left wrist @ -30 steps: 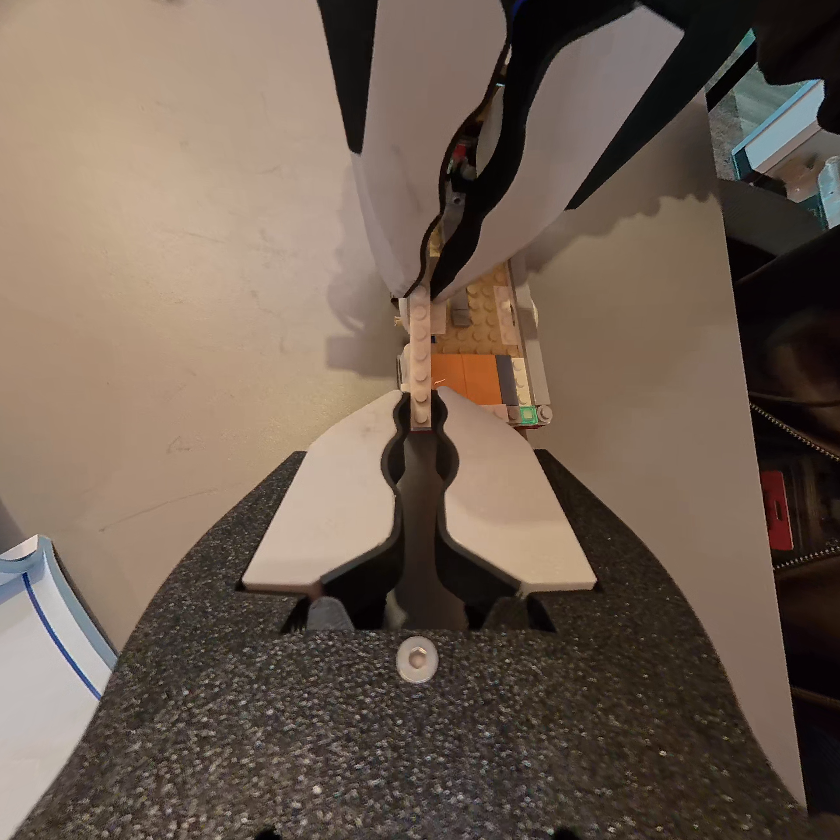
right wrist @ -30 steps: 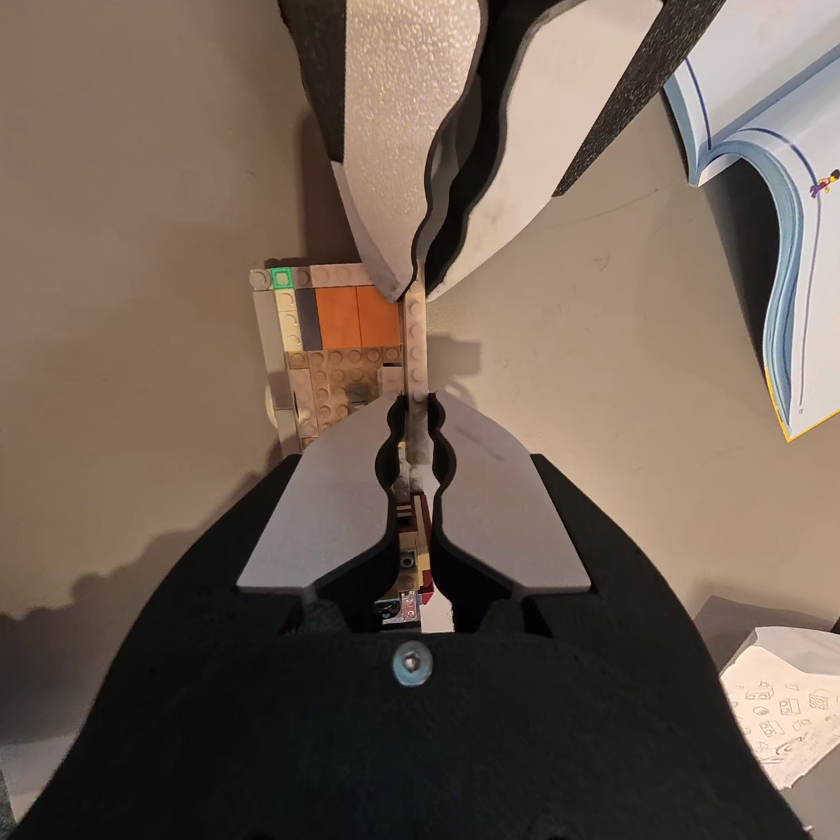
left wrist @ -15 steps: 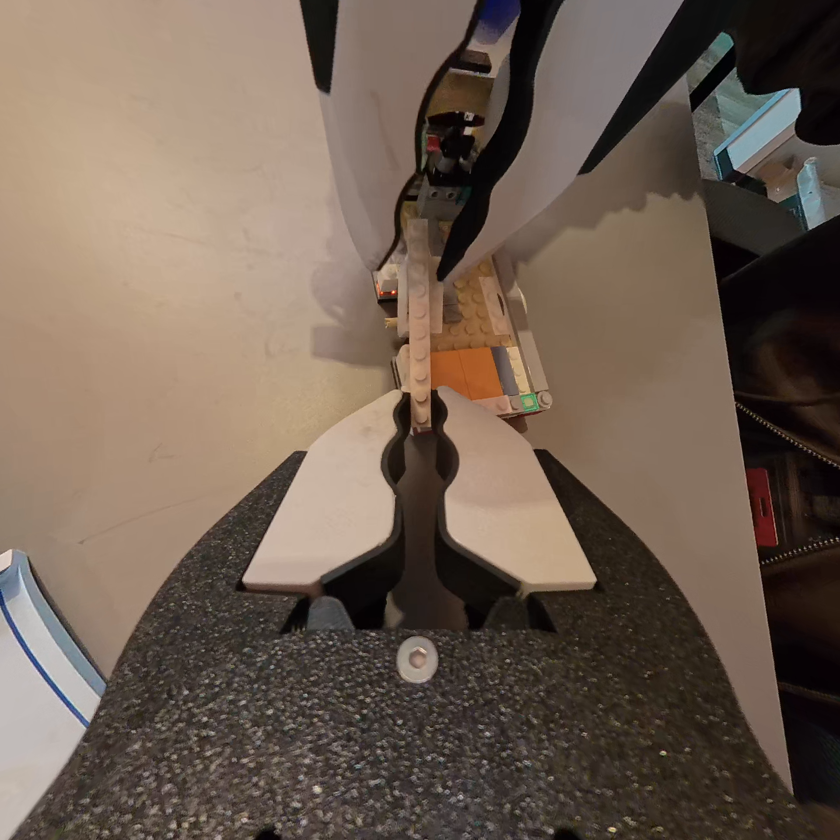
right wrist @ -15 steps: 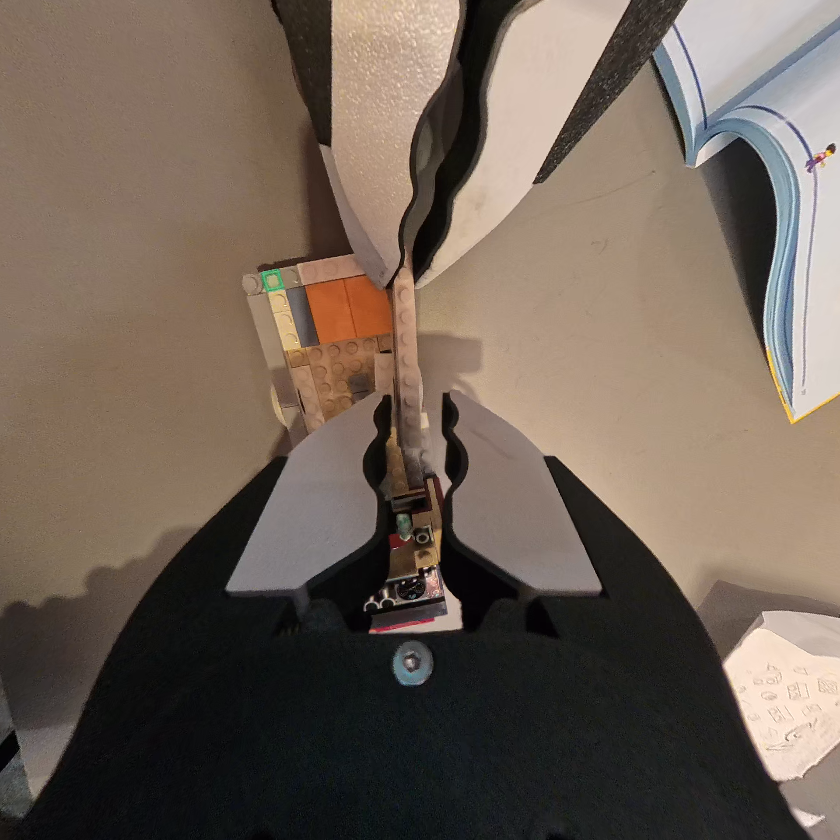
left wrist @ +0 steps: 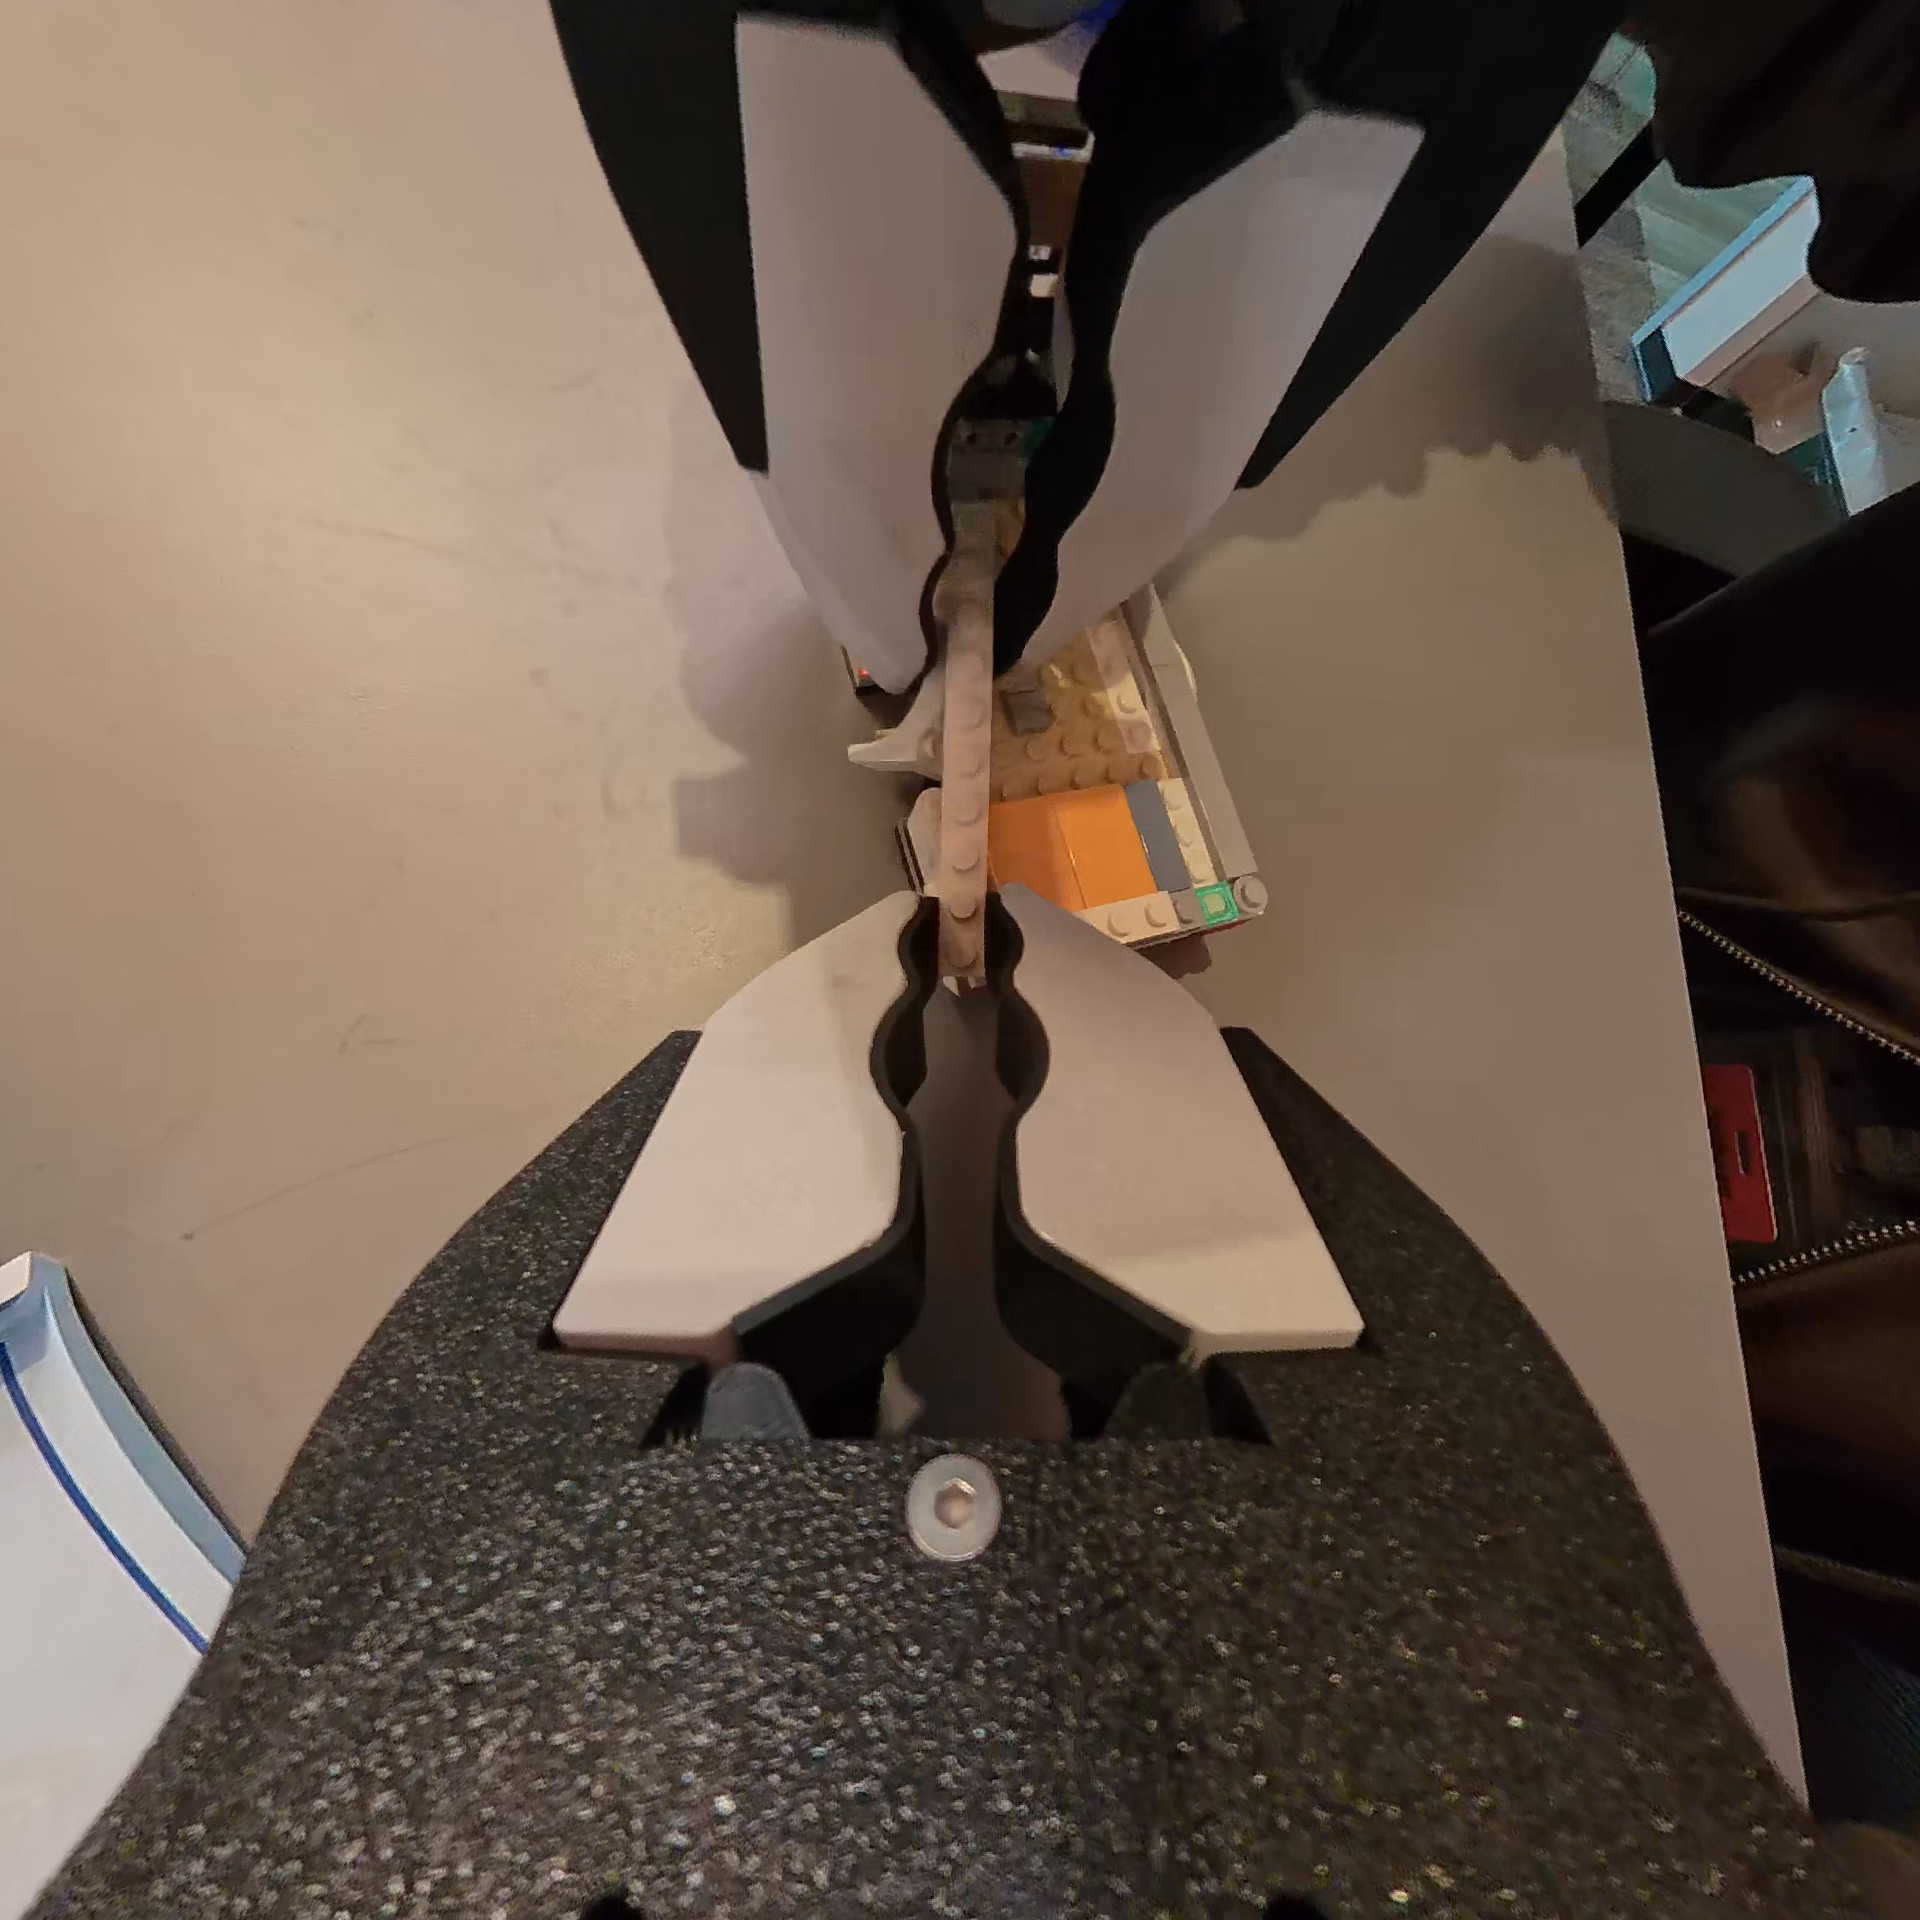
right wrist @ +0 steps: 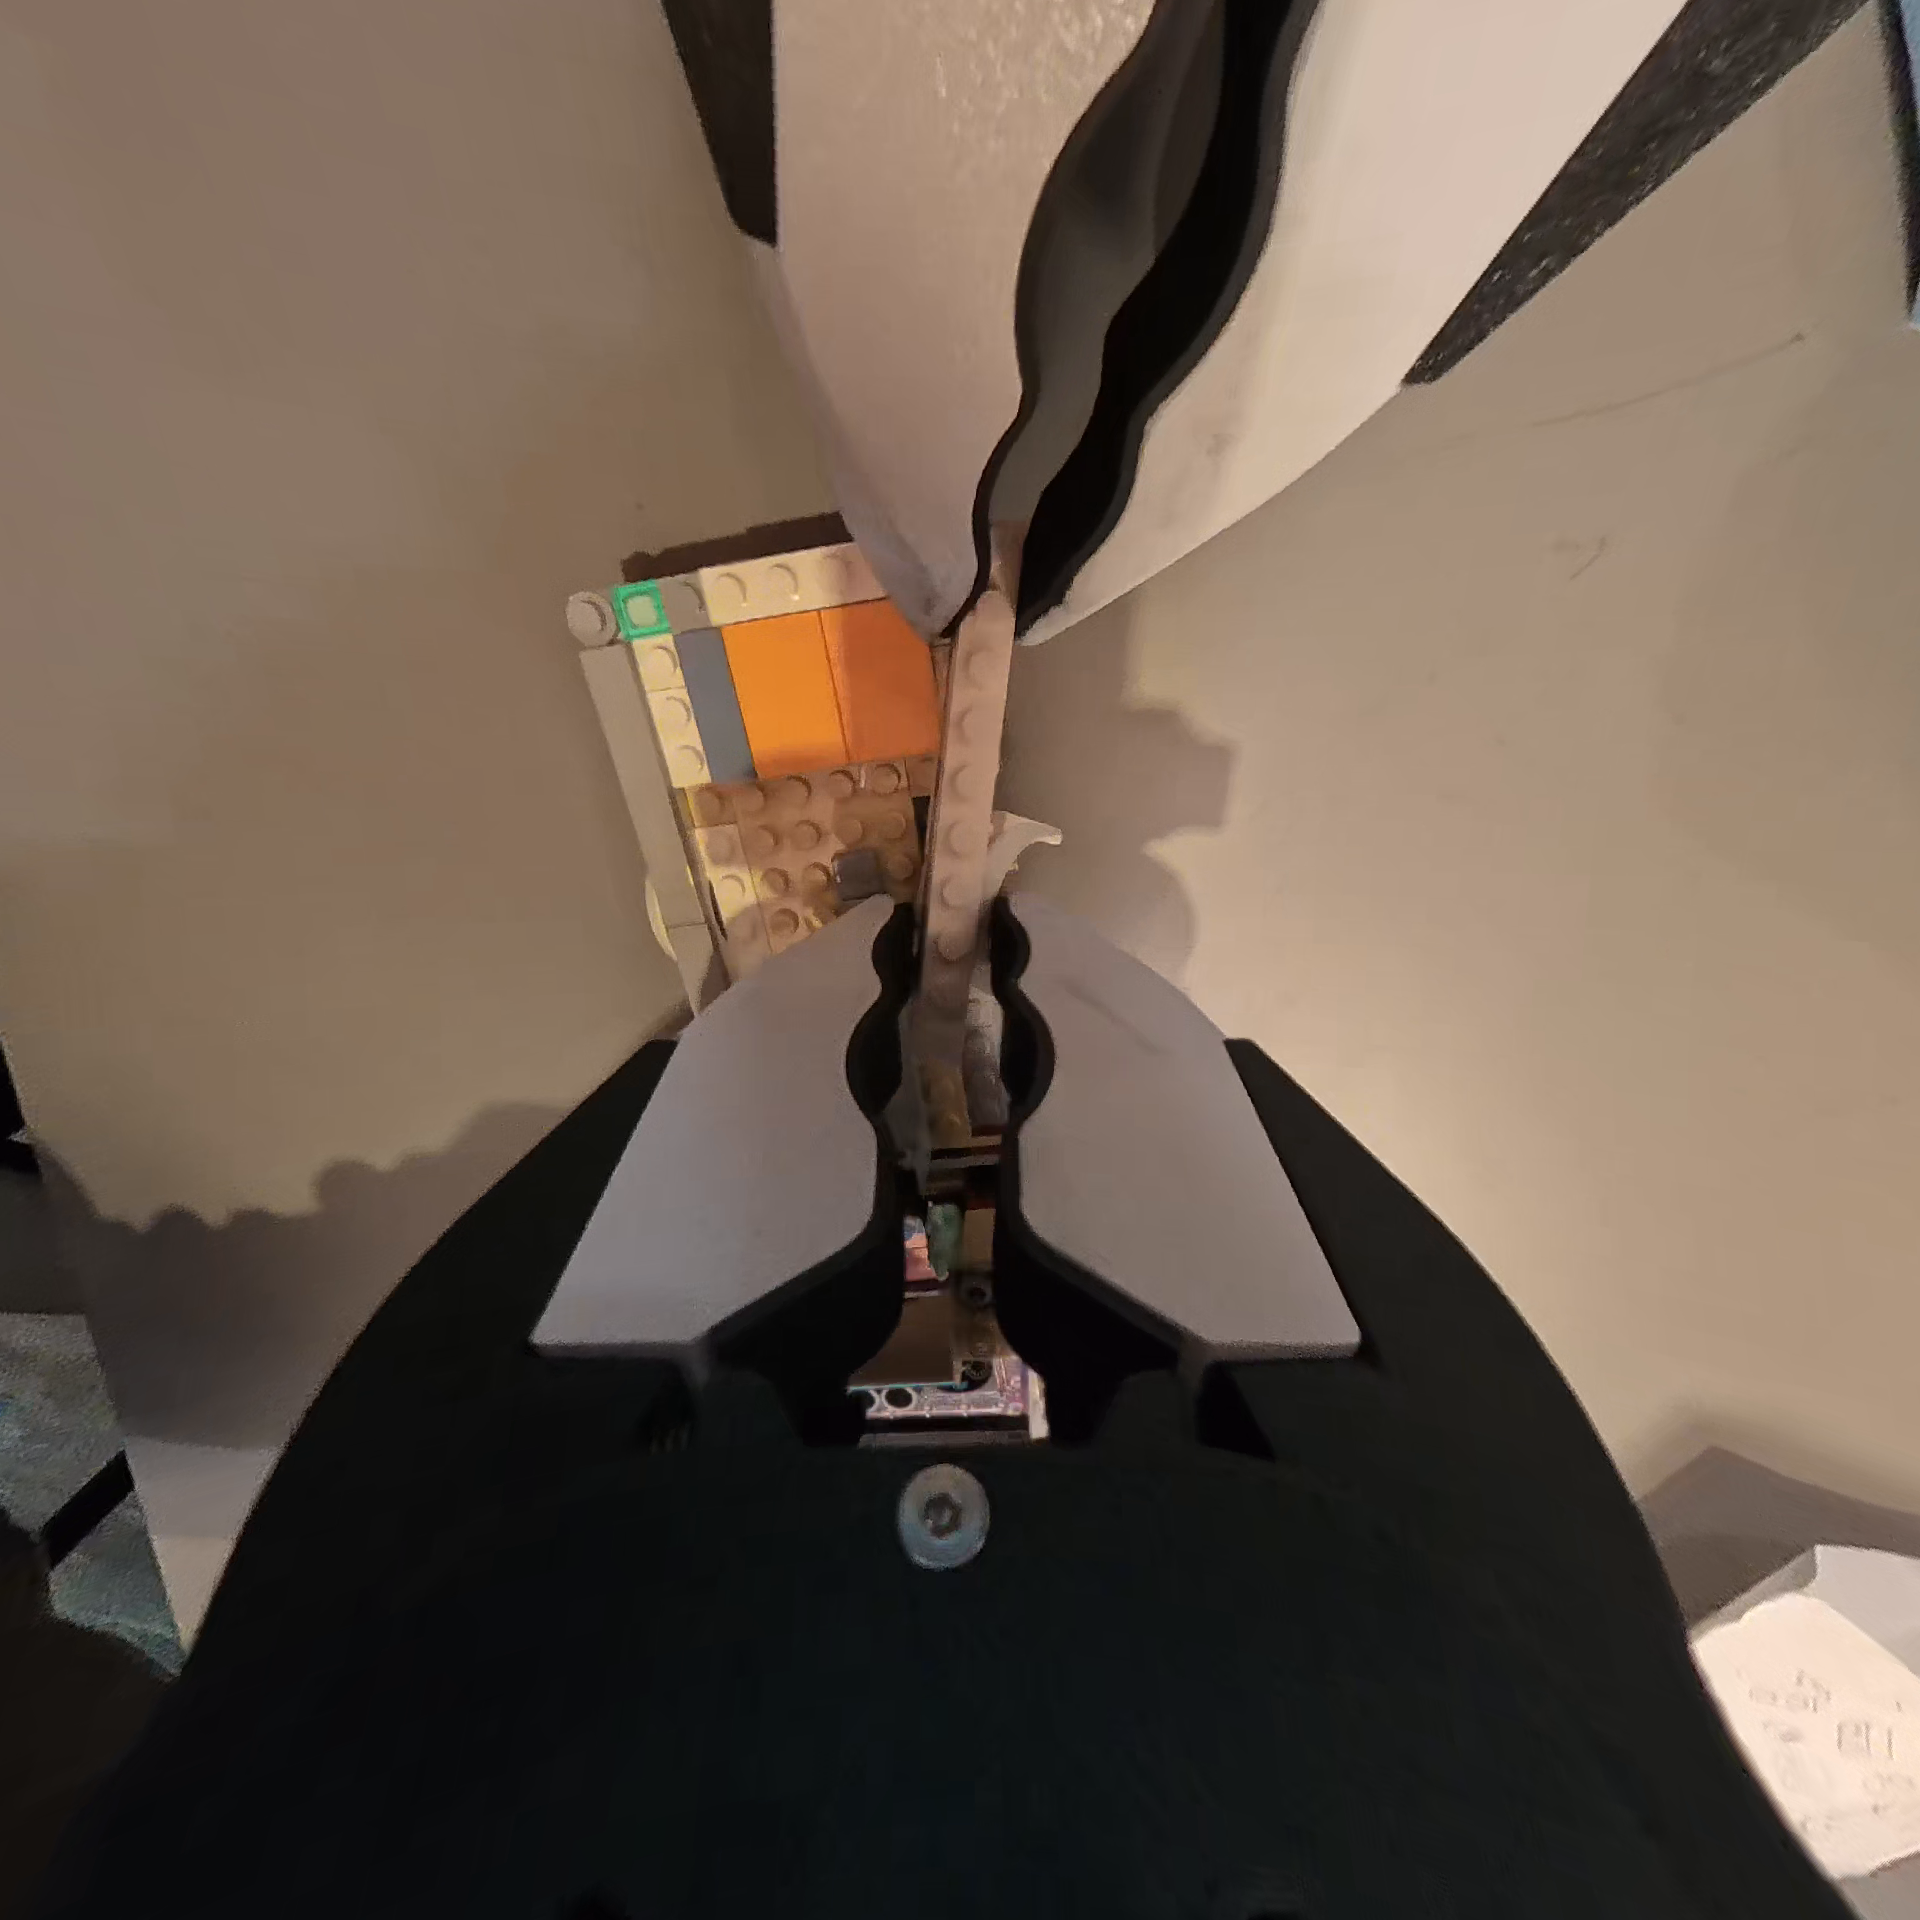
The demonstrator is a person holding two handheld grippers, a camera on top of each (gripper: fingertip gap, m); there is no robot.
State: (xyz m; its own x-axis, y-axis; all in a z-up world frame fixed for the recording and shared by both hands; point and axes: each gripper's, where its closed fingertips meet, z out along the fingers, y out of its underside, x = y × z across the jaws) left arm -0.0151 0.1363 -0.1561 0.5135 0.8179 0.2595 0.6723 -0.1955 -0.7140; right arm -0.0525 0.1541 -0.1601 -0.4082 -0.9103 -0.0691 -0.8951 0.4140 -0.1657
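Studded grey strip (left wrist: 966,790) runs along one side of the brick model (left wrist: 1101,842) near the table (left wrist: 364,623) edge. Left gripper (left wrist: 961,920) pinches one end; right gripper (right wrist: 945,914) straddles the other, slightly parted, not visibly pressing.

An open booklet (left wrist: 73,1538) with a blue line along its page lies at the tabletop (left wrist: 364,623) edge. A white printed sheet (right wrist: 1829,1745) rests on a grey block. Beyond the far edge — a dark zipped bag (left wrist: 1829,1091), probably, with a red tag (left wrist: 1737,1153).
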